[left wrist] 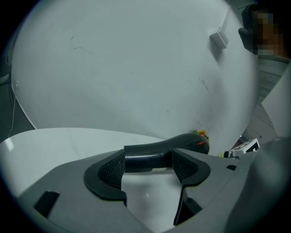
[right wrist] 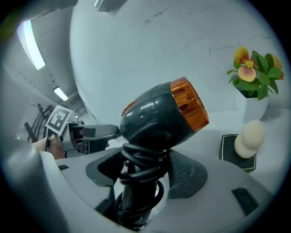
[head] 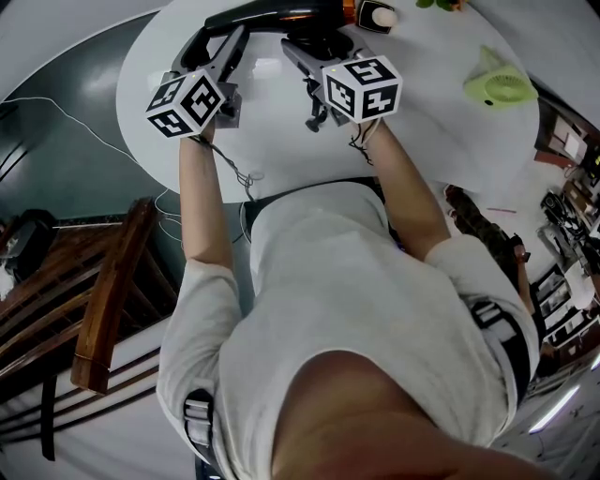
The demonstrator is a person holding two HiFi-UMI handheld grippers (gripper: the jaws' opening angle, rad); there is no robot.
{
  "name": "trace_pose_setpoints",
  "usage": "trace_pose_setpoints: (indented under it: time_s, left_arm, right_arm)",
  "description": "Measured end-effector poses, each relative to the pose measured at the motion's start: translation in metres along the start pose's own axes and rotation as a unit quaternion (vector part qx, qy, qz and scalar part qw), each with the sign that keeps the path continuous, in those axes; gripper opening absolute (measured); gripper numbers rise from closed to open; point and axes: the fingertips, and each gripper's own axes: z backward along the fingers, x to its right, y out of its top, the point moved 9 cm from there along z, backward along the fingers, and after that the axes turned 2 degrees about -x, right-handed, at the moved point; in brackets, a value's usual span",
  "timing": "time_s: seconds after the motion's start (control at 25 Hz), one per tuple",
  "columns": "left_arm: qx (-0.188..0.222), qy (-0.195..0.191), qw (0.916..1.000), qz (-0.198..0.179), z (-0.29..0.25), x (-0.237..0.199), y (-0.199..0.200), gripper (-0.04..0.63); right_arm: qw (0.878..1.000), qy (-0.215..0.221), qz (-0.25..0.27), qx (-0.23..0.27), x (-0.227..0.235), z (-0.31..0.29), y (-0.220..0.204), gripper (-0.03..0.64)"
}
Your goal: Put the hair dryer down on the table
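The hair dryer point(head: 281, 14) is black with an orange nozzle and lies across the far side of the white round table point(head: 441, 141). My left gripper point(head: 214, 37) is shut on its slim black rear part point(left wrist: 150, 157), which both pads touch. My right gripper point(head: 314, 42) is shut on the handle, which has the black cable wound round it point(right wrist: 141, 168). In the right gripper view the body and orange nozzle point(right wrist: 159, 113) rise just above the jaws. I cannot tell whether the dryer touches the tabletop.
A green object point(head: 497, 86) lies on the table's right. A white egg-shaped thing on a dark base point(right wrist: 248, 139) and a potted flower point(right wrist: 254, 68) stand close to the nozzle. A wooden chair point(head: 103, 291) stands on the left, with a thin cable point(head: 94, 122) on the floor.
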Motion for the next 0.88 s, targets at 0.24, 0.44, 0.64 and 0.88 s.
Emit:
trace_pose_setpoints:
  time_s: [0.24, 0.44, 0.64, 0.88]
  left_arm:
    - [-0.007, 0.001, 1.0, 0.005, -0.004, -0.004, -0.001, 0.336]
    - [-0.01, 0.001, 0.9999, 0.003, -0.006, -0.004, -0.002, 0.335]
    - [-0.01, 0.005, 0.9999, 0.004, -0.007, -0.004, -0.003, 0.336]
    - [-0.017, 0.007, 0.9998, 0.003, -0.011, -0.007, -0.006, 0.336]
  right_arm:
    - [1.0, -0.002, -0.006, -0.005, 0.002, -0.004, -0.001, 0.282]
    - [1.0, -0.006, -0.008, -0.007, 0.003, -0.005, -0.002, 0.284]
    - [1.0, -0.006, -0.013, -0.01, 0.004, -0.006, -0.003, 0.284]
    - [1.0, -0.008, -0.016, -0.011, 0.007, -0.009, -0.007, 0.284]
